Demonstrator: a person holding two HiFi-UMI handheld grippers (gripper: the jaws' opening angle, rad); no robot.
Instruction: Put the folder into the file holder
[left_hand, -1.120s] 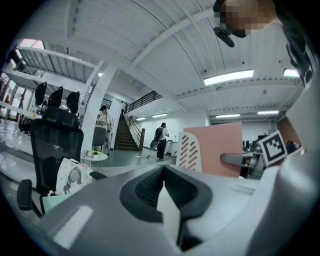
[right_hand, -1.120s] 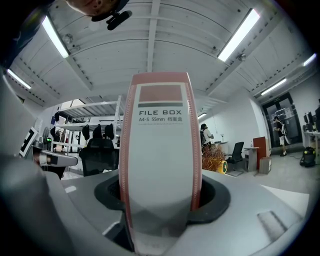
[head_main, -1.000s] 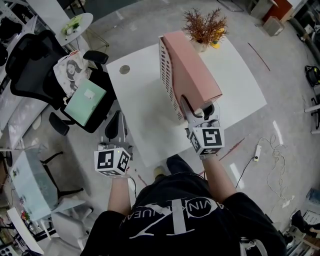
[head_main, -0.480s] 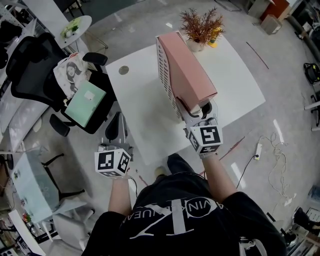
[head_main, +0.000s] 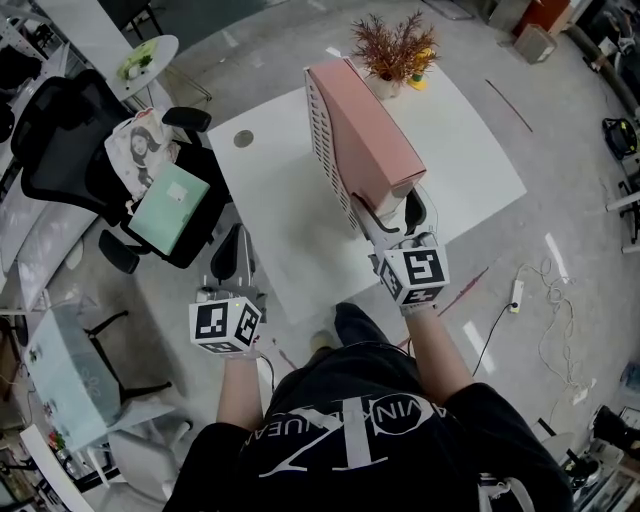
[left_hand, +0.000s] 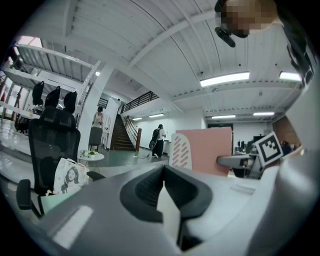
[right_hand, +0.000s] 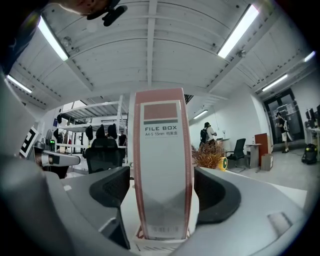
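A pink folder (head_main: 368, 135) stands upright in the white slotted file holder (head_main: 322, 150) on the white table (head_main: 275, 235). My right gripper (head_main: 390, 208) is at the folder's near end, one finger on each side of the spine. In the right gripper view the spine (right_hand: 162, 165), labelled FILE BOX, stands between the dark pads (right_hand: 112, 192) with a narrow gap on each side. These jaws have just been opening and are open. My left gripper (head_main: 233, 262) hangs off the table's left front edge, its pads (left_hand: 150, 185) together on nothing. The left gripper view shows the folder (left_hand: 207, 150) and the holder (left_hand: 180, 151) side on.
A dried plant in a pot (head_main: 400, 50) stands behind the holder. A small round disc (head_main: 244, 139) lies at the table's far left. A black office chair (head_main: 70, 140) at the left carries a green folder (head_main: 170, 208) and a printed bag (head_main: 140, 140). Cables (head_main: 520, 300) lie on the floor at right.
The right gripper's jaws have spread apart and come off the folder's spine. The folder stays standing in the holder. The left gripper has kept still.
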